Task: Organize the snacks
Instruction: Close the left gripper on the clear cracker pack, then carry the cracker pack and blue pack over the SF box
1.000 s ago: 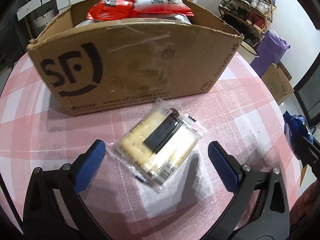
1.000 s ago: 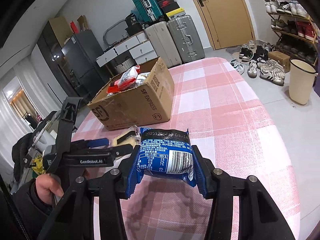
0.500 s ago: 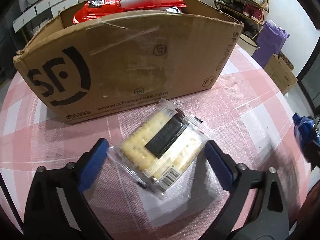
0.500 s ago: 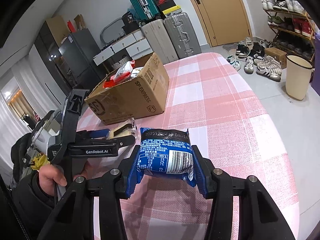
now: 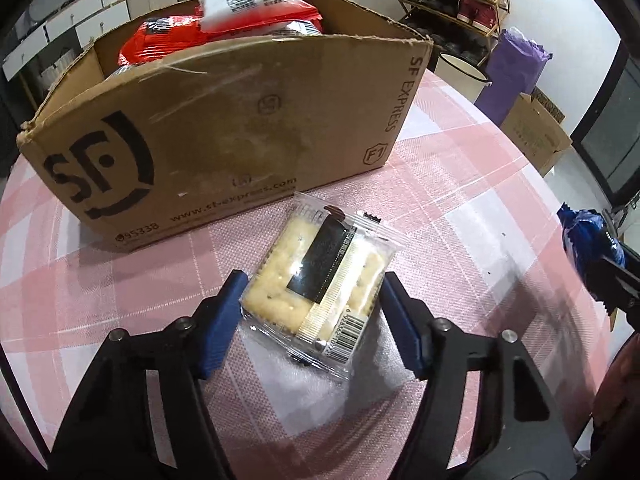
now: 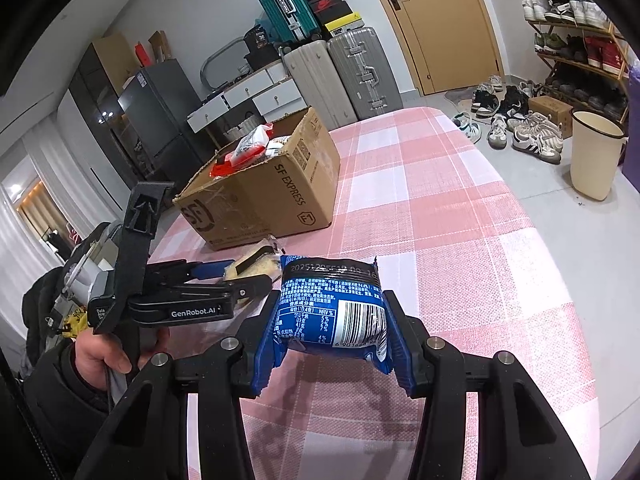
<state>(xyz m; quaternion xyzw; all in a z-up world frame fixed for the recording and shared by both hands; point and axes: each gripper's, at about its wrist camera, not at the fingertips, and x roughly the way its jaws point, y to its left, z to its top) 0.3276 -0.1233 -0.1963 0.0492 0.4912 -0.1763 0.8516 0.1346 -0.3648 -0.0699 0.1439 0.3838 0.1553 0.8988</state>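
Note:
A clear cracker packet [image 5: 320, 280] with a black label is between the blue pads of my left gripper [image 5: 314, 300], which is shut on it just in front of the SF Express cardboard box [image 5: 224, 136]. The box holds red and white snack bags [image 5: 224, 24]. My right gripper [image 6: 332, 332] is shut on a blue snack packet [image 6: 332, 312] and holds it above the pink checked tablecloth [image 6: 460, 240]. In the right wrist view the left gripper [image 6: 224, 280] with the cracker packet [image 6: 252, 264] is to the left, near the box [image 6: 260, 196].
The round table's edge curves off on the right [image 5: 532, 168]. Beyond it on the floor are a cream bin [image 6: 592, 156], shoes and a shoe rack [image 6: 572, 40], suitcases [image 6: 344, 72] and a small cardboard box [image 5: 532, 128]. The blue packet shows at the left view's right edge [image 5: 588, 240].
My left gripper moved forward around the cracker packet and closed on it. My right gripper kept its hold on the blue packet and shifted slightly.

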